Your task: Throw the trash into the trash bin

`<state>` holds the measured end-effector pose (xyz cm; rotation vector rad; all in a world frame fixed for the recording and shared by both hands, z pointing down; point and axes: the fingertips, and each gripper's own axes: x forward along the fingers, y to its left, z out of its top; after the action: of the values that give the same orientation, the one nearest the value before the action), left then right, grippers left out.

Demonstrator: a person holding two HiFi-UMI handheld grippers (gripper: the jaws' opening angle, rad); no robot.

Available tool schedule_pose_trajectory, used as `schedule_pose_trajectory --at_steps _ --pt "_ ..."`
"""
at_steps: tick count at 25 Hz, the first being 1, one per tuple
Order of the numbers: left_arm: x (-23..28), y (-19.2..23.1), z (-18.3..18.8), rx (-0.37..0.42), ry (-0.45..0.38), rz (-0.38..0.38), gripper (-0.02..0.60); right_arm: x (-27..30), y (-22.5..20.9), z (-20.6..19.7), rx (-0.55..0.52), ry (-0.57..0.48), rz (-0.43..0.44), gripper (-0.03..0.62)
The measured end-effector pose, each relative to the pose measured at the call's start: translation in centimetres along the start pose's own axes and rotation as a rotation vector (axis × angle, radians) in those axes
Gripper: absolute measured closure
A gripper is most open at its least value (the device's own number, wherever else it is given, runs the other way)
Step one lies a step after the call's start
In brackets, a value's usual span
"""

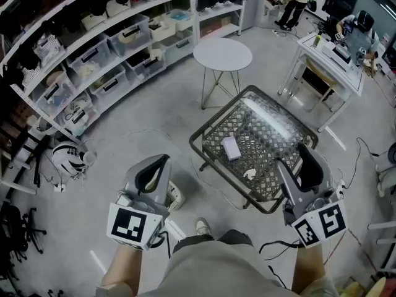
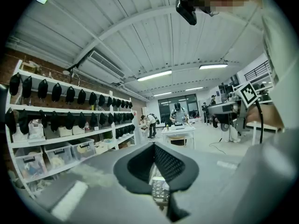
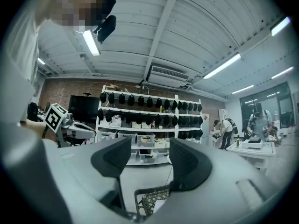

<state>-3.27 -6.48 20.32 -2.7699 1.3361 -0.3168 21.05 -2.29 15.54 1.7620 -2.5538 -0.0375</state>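
The head camera sits high and looks steeply down past the person's own legs. It takes in the left gripper, the right gripper, the wire-mesh tabletop just ahead and the shelving up the left side.

Each gripper camera rides low, close behind its own jaws, and faces about level across the room. The left gripper view faces a distant white desk, with the shelving on its left. The right gripper view looks squarely at the shelving.

Both catch what seems to be a corner of the tabletop low between the jaws (each also shows the other gripper at its edge).
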Motion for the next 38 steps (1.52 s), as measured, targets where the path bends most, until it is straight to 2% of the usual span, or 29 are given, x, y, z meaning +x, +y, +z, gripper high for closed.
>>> schedule_pose_trajectory --at_steps 9,14,17,21,24,32,38 --pt "2.0 1.1 -1.5 -0.028 0.040 0.001 0.578 2.7 -1.2 -1.7 0.011 0.058 0.010 0.335" --pt "4.2 1.2 -2.3 -0.083 0.050 0.032 0.578 4.2 -3.4 -3.3 0.020 0.077 0.037 0.336" --pt "6.1 1.1 -3.4 -0.078 0.079 0.032 0.579 5.6 -5.1 -5.5 0.026 0.113 0.038 0.336" --pt "8.8 1.0 -5.4 -0.101 0.120 0.022 0.579 7.4 -7.2 -10.4 0.015 0.202 0.026 0.341" --pt "11.2 0.7 -8.5 -0.119 0.178 0.014 0.578 8.4 -8.2 -15.0 0.054 0.272 0.029 0.341" --pt "16.7 -1.4 -15.8 -0.168 0.299 -0.026 0.578 9.6 -10.5 -29.5 0.129 0.512 0.017 0.341" --pt "18.8 -3.3 -21.3 -0.199 0.400 -0.072 0.578 8.5 -9.8 -39.9 0.181 0.692 0.050 0.341"
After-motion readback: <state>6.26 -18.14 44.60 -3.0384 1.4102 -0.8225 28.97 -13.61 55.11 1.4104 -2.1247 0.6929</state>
